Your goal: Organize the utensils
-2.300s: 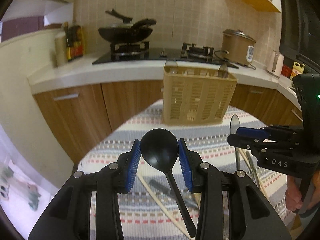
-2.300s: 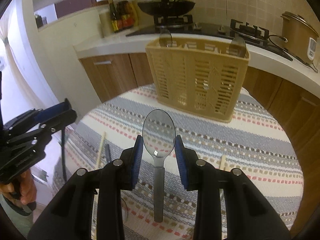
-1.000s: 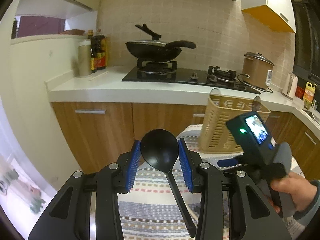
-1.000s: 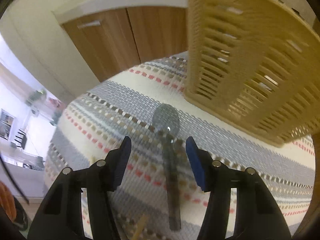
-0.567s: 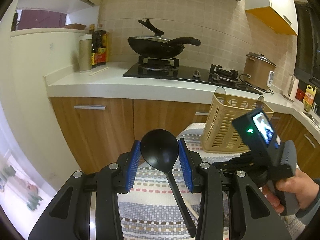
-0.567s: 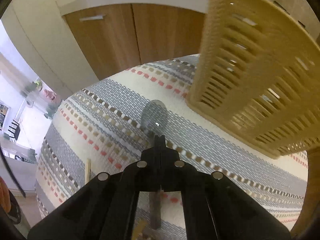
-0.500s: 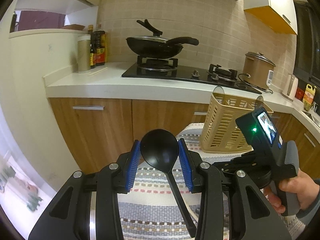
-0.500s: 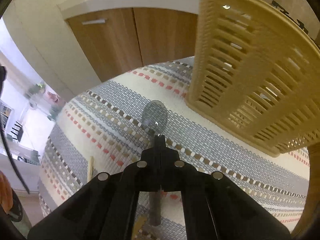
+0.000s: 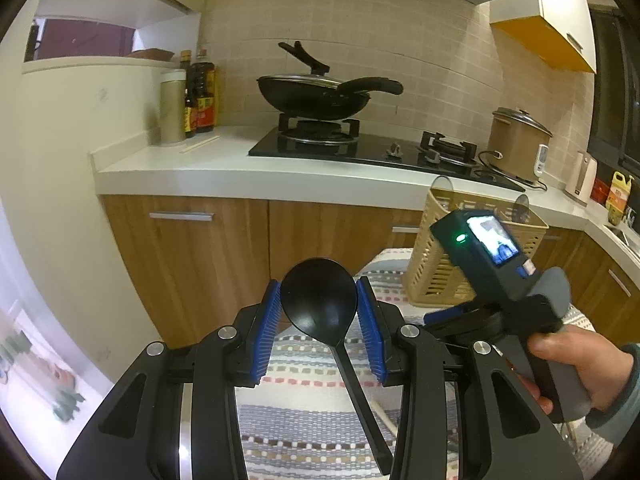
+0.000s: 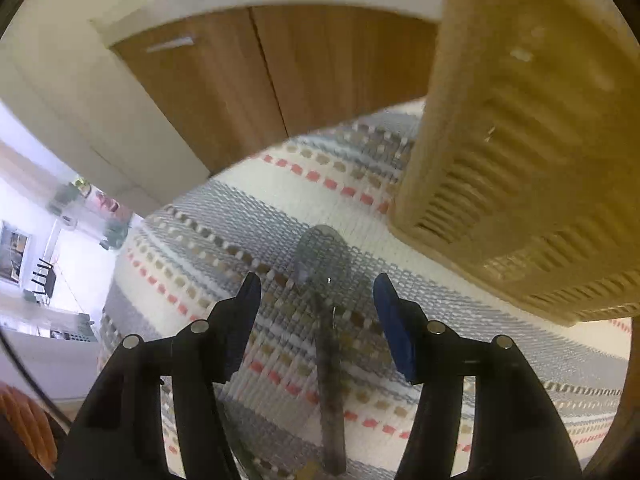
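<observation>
My left gripper (image 9: 318, 285) is shut on the bowl of a black spoon (image 9: 316, 308), held up level with the handle running back toward the camera. My right gripper (image 10: 317, 280) points steeply down over the striped tablecloth (image 10: 240, 224). Its jaws are opening, and a clear plastic spoon (image 10: 331, 376) lies flat on the cloth between and below the pads, untouched. The tan slotted utensil basket (image 10: 520, 152) stands just right of it. In the left wrist view the basket (image 9: 432, 276) sits behind the right gripper's blue finger (image 9: 442, 313), with two clear spoons upright in it.
A wooden chopstick (image 9: 384, 416) lies on the cloth under the black spoon's handle. Behind the round table are wooden cabinets (image 9: 192, 264), a counter with a hob and a black wok (image 9: 316, 96), and a rice cooker (image 9: 516, 148). A hand (image 9: 580, 364) holds the right gripper.
Half a second ago the right gripper's jaws were shut above the clear spoon; now they stand apart, closer to the basket. The left gripper has kept still with the black spoon.
</observation>
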